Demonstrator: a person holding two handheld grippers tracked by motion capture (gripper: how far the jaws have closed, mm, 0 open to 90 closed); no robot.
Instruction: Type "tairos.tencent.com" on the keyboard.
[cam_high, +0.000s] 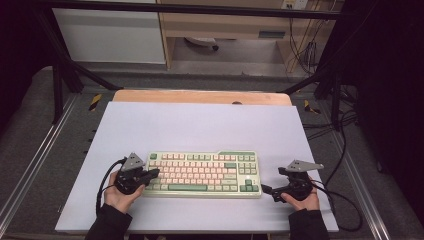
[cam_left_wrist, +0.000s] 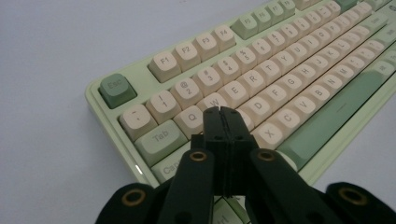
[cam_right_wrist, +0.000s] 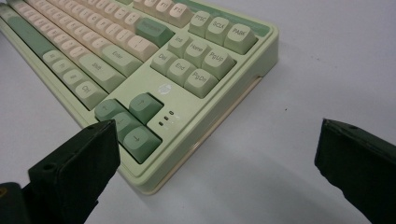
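We press our closed, empty left tongs (cam_left_wrist: 223, 112) onto the keyboard (cam_high: 202, 174); right tongs (cam_right_wrist: 219, 154) wait wide open beside it, typing barely begun.

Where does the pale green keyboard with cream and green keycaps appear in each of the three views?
High view: pale green keyboard low centre on the white mat, between both grippers.
Left gripper view: its left end, running to upper right; shut left gripper over the letter keys.
Right gripper view: its right end, upper left.
Shared landmark: the dark green space bar.
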